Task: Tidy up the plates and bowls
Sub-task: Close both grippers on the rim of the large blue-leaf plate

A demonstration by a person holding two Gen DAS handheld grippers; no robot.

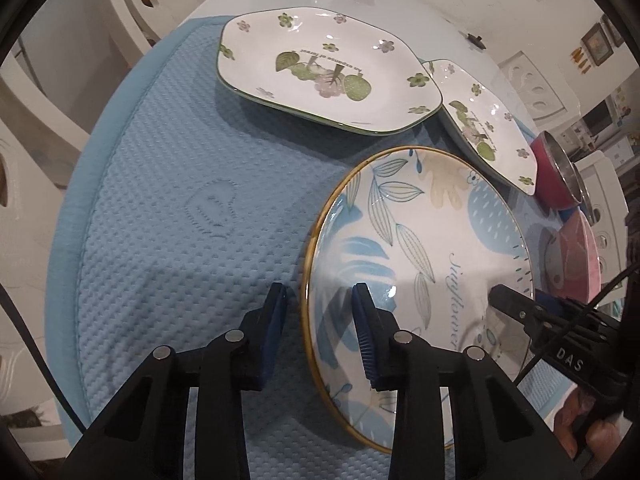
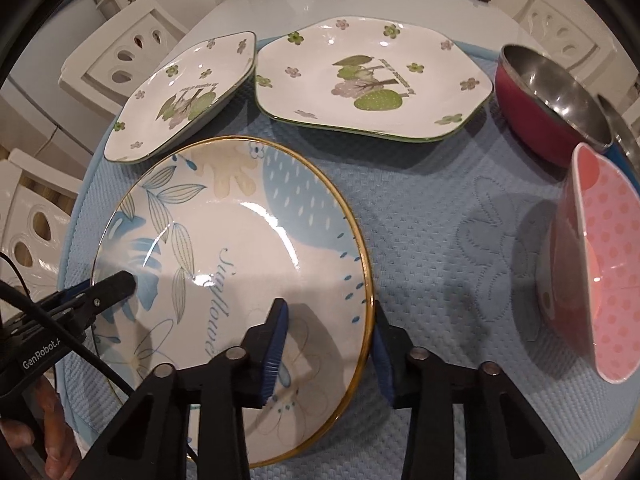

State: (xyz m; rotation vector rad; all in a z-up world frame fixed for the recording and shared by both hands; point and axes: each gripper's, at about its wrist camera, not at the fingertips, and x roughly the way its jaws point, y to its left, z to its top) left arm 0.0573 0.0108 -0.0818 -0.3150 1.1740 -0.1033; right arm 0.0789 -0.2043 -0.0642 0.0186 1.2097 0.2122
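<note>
Straddling opposite edges of the gold-rimmed round plate (image 1: 420,240), the left tool (image 1: 320,292) and the right tool (image 2: 329,308) each have one blue pad over the plate's inside and the other pad outside its rim. The jaws of both are narrowed around that rim. On the left a sliver of blue mat (image 1: 180,200) shows between the outer pad and the rim; on the right the outer pad looks to be against the rim. Whether either tool truly clamps the plate cannot be told. The plate lies on the near part of the mat, which covers the white desk (image 1: 360,4). Behind it sit two six-sided floral plates (image 2: 372,80) (image 2: 180,96), side by side. A red bowl (image 2: 532,112) and a pink dotted bowl (image 2: 608,280) lie on the plate's right.
</note>
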